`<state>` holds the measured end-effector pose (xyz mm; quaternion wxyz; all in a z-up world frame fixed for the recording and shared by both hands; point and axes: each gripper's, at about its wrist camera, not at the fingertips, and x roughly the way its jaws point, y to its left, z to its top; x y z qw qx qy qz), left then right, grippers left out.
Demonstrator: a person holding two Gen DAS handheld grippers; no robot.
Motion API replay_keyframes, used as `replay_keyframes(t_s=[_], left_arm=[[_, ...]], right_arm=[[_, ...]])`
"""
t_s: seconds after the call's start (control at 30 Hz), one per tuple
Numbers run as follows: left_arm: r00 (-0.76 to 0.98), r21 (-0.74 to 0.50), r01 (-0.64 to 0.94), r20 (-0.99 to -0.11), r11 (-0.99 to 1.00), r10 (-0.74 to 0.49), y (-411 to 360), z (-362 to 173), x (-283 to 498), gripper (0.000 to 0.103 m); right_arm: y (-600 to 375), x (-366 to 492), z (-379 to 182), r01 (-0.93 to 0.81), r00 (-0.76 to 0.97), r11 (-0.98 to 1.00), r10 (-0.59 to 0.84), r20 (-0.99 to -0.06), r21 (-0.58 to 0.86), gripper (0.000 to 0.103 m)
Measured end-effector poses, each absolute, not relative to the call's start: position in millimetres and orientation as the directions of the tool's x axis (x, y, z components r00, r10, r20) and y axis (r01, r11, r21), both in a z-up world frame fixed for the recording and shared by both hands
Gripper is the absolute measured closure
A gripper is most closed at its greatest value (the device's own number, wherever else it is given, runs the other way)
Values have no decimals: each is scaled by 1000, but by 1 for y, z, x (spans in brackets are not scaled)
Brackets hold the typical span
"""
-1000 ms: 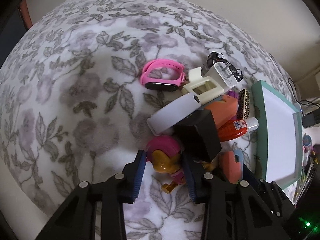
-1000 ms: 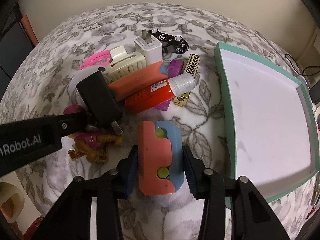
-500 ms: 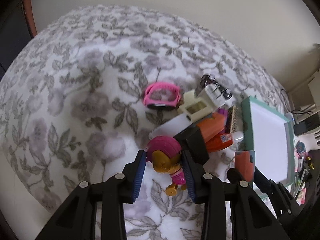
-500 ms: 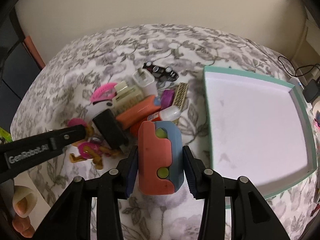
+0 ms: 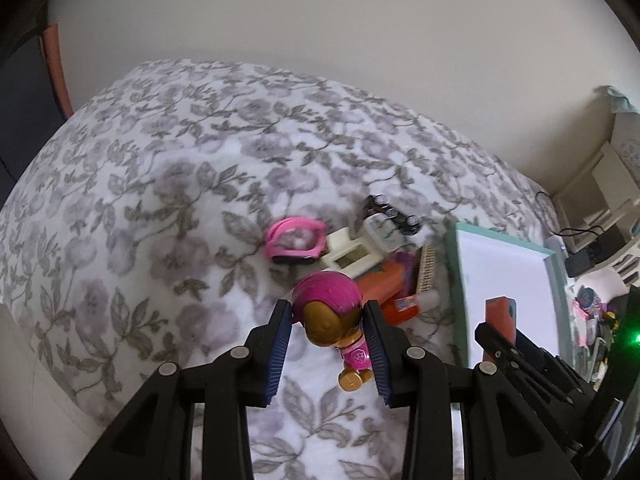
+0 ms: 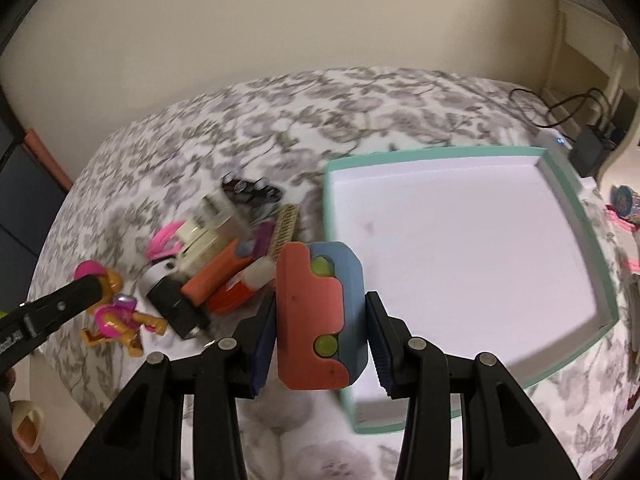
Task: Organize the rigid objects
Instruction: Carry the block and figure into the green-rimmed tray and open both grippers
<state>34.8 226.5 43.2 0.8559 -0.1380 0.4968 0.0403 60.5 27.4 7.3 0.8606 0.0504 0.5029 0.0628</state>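
Floral grey-and-white fabric, soft and plush like a bed cover, fills both views beneath a plain cream wall. At lower centre of the right wrist view, the right hand-held gripper is clamped on a chunky coral-and-blue plastic block with two yellow-green studs, held clear of the fabric just in front of the near left corner of the mint-rimmed box, whose white floor looks bare. The block appears hard, smooth and light; its flat sides suit the ribbed pads, though glossy plastic could slide if the grip loosens. In the left wrist view, the left hand-held gripper is closed on the round golden head of a pink-capped toy figure, its legs dangling toward the lower frame. That rounded head is a less sure hold than a flat face, and I judge it could pivot. Left of the box in the right wrist view lies the remaining heap: a pink watch band, a cream slotted piece, an orange bar, a red tube with a white cap, a black adapter and a small toy car, all seemingly stiff, small and light.
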Motion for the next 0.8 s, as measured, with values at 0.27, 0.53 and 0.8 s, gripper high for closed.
replay_keyframes(t_s=[0.27,0.53,0.8], left_arm=[[486,-211,-76,-861,975,-149,159,45,76,64],[449,-210,60,-867,976,-214,84,24,120,64],[402,-198,110,-888,974,-225,41,-9,144,64]], right_arm=[[-24,82,-1,81,490,995,10,-872,58,59],[-84,98,-17,211,452,977,-78,-889,22,59],[-109,102,-31,263,415,965,-112,-903,2,59]])
